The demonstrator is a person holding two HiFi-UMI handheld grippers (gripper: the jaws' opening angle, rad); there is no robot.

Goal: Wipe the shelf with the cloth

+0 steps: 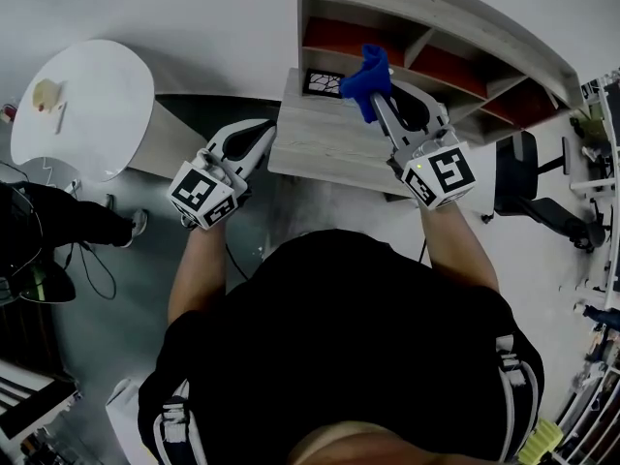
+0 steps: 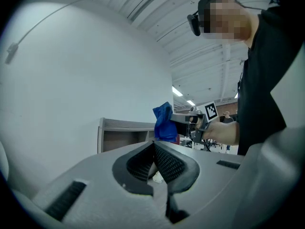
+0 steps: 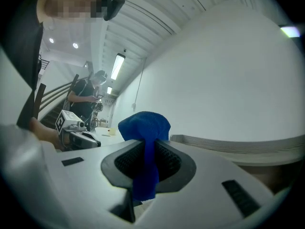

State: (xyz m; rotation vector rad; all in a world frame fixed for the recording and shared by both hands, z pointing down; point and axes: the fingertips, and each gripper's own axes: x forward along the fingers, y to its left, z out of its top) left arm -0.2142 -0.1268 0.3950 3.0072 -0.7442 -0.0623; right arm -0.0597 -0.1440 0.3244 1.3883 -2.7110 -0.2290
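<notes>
White walls and a pale wooden shelf (image 1: 455, 22) with red back panels fill the space ahead of you. Your right hand-held gripper (image 1: 380, 100) pinches the blue cloth (image 1: 366, 77) near the shelf front, with a bunched crown above the jaws and a short tail hanging below. The cloth looks soft, light and limp, so expect it to fold and drag. Gripping it by the bulk should leave more fabric to press flat. Your left hand-held gripper (image 1: 260, 136) is pressed together, empty.

The left gripper (image 1: 263, 132) and the right gripper (image 1: 376, 100) have pale grey shells, black ribbed pads (image 2: 167, 164) and cubes (image 1: 203, 192) with black-and-white square markers. The person wears a black short-sleeved shirt (image 1: 339, 337).
</notes>
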